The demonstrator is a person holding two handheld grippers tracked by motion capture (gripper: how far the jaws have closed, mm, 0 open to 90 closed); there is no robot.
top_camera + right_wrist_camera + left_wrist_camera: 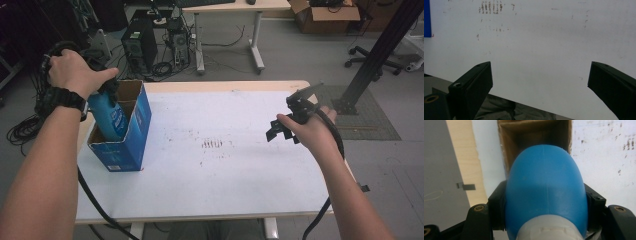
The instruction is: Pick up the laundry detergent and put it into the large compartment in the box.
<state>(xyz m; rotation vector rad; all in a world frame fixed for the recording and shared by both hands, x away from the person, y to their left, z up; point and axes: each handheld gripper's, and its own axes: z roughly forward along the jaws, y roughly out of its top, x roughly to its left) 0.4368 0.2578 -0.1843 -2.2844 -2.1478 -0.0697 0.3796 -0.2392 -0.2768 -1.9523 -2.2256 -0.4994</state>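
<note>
L fingers point(496, 207) clamped on blue bottle point(545, 187), half inside box point(132, 135); R gripper point(540, 85) jaws apart

Black wristwatch point(62, 98), bare forearms, black grippers with brass screws point(478, 208), trailing black cables point(95, 202)

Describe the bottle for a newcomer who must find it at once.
On the white table, look to the left edge, where an open blue carton stands. The blue bottle pokes tilted from its top, clamped by the left gripper; it alone is rounded, smooth plastic.

We make out print on the blue box point(131, 132) and bottle point(111, 117); none legible.
</note>
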